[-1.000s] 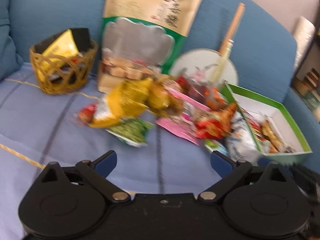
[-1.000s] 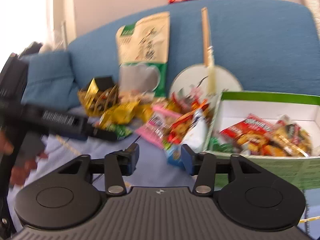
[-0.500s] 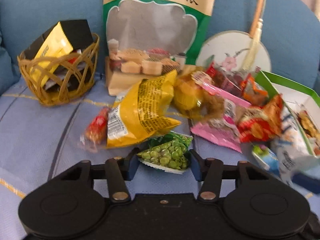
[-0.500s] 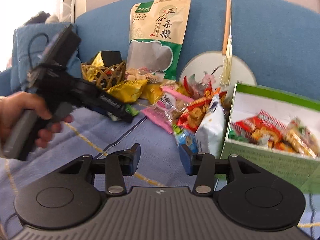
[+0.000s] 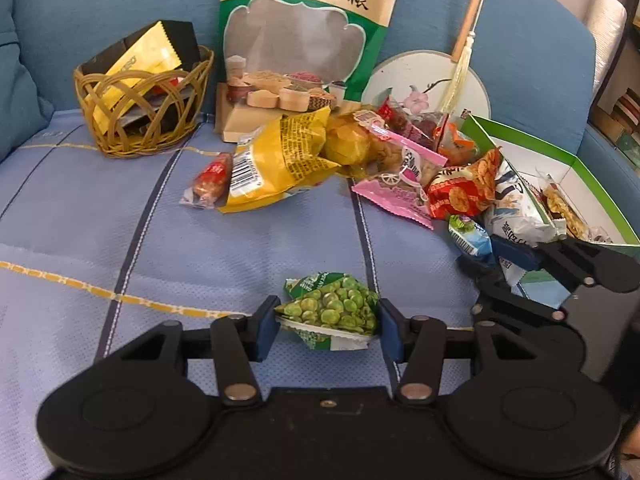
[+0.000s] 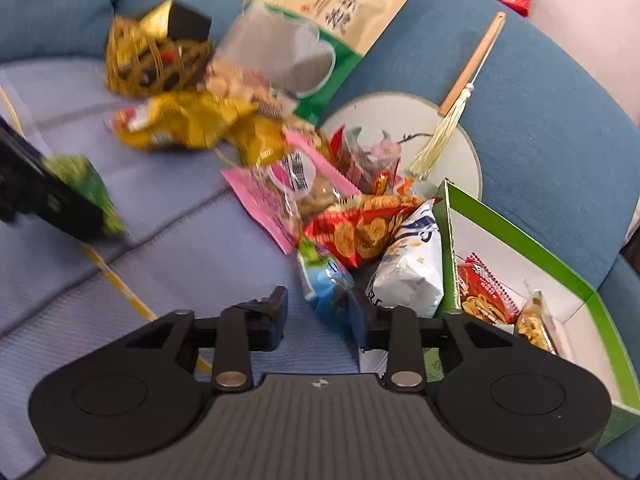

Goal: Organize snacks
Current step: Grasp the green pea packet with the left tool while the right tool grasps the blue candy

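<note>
My left gripper [image 5: 326, 326] is shut on a small green pea snack packet [image 5: 332, 308] and holds it over the blue sofa seat; the packet also shows blurred in the right wrist view [image 6: 86, 188]. My right gripper [image 6: 320, 316] is open, its fingers either side of a small blue-and-green packet [image 6: 326, 280] at the near edge of the snack pile, beside a white bag [image 6: 412, 272]. The pile holds a yellow bag [image 5: 276, 160], a pink packet [image 5: 396, 196] and a red chip bag [image 5: 464, 190]. A green-and-white box [image 6: 520, 240] at the right holds several snacks.
A wicker basket [image 5: 144, 108] with yellow and black packs stands at the back left. A large grain pouch [image 5: 304, 40] and a round fan [image 5: 424, 80] with wooden handle lean on the sofa back. The right gripper shows in the left wrist view [image 5: 532, 264].
My left gripper closed on the green pea packet and pulled it back from the pile. My right gripper moved forward and down to the blue-and-green packet beside the box.
</note>
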{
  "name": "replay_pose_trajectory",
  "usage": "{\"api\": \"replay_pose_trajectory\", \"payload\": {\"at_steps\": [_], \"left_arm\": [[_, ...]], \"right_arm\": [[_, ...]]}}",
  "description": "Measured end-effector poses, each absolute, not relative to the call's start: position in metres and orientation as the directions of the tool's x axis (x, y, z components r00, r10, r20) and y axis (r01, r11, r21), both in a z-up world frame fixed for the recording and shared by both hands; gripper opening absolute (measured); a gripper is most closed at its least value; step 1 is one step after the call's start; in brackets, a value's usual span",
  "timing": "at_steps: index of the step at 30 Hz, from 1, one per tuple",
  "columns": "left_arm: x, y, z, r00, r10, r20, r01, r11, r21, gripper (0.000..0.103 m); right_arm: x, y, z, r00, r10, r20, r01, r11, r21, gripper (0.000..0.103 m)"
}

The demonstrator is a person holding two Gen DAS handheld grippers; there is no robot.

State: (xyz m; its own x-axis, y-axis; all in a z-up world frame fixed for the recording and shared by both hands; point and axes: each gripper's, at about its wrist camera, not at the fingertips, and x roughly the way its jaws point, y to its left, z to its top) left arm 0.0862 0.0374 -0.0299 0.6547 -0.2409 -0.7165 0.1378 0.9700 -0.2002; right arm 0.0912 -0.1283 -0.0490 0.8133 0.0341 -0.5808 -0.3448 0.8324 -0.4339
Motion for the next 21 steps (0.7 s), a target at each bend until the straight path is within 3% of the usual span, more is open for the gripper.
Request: {"api": "replay_pose_trajectory", "payload": {"at_steps": [2, 3, 7, 8, 9, 10, 11, 12, 13, 15, 18, 21], "left_arm": [[0.087, 0.038, -0.03, 0.653, -0.245, -0.717, 0.137, 0.969, -0.206, 0.046], [0.086, 0.038, -0.029, 0.654, -0.246, -0.716, 0.141, 0.969, -0.204, 0.047], [0.086, 0.036, -0.03, 0.654, -0.236, -0.718, 0.145, 0.972, -0.187, 0.049], [0.086, 0.036, -0.03, 0.656, -0.229, -0.719, 0.144, 0.973, -0.179, 0.054], [0.085, 0.035, -0.03, 0.66, -0.219, -0.719, 0.144, 0.976, -0.165, 0.056], [0.085, 0.034, -0.03, 0.662, -0.215, -0.718, 0.149, 0.977, -0.156, 0.06], [0.085, 0.032, -0.029, 0.665, -0.214, -0.715, 0.156, 0.977, -0.147, 0.071], [0.085, 0.032, -0.027, 0.671, -0.213, -0.71, 0.162, 0.977, -0.14, 0.082], [0.085, 0.032, -0.026, 0.678, -0.208, -0.705, 0.164, 0.978, -0.13, 0.085], [0.086, 0.031, -0.026, 0.679, -0.201, -0.706, 0.177, 0.978, -0.109, 0.083], [0.088, 0.031, -0.027, 0.65, -0.225, -0.726, 0.204, 0.972, -0.118, 0.071], [0.085, 0.029, -0.028, 0.634, -0.246, -0.733, 0.232, 0.965, -0.124, 0.07]], "right_arm": [[0.088, -0.136, -0.039, 0.784, 0.111, -0.61, -0.395, 0.848, -0.353, 0.017], [0.086, -0.141, -0.032, 0.751, 0.155, -0.642, -0.422, 0.86, -0.286, 0.001], [0.066, -0.161, -0.01, 0.622, 0.36, -0.695, -0.51, 0.86, -0.011, 0.001], [0.063, -0.164, -0.008, 0.605, 0.396, -0.691, -0.517, 0.855, 0.038, 0.003], [0.063, -0.165, -0.009, 0.593, 0.429, -0.681, -0.531, 0.845, 0.07, 0.007], [0.063, -0.165, -0.01, 0.587, 0.456, -0.669, -0.546, 0.833, 0.089, 0.021], [0.064, -0.165, -0.011, 0.589, 0.463, -0.662, -0.548, 0.831, 0.095, 0.03], [0.064, -0.164, -0.013, 0.595, 0.457, -0.66, -0.545, 0.834, 0.087, 0.045], [0.063, -0.162, -0.015, 0.595, 0.456, -0.662, -0.552, 0.831, 0.076, 0.06], [0.062, -0.16, -0.019, 0.601, 0.453, -0.658, -0.56, 0.827, 0.058, 0.079], [0.065, -0.157, -0.021, 0.608, 0.462, -0.645, -0.568, 0.821, 0.053, 0.089], [0.075, -0.154, -0.022, 0.619, 0.468, -0.631, -0.572, 0.819, 0.046, 0.095]]}}
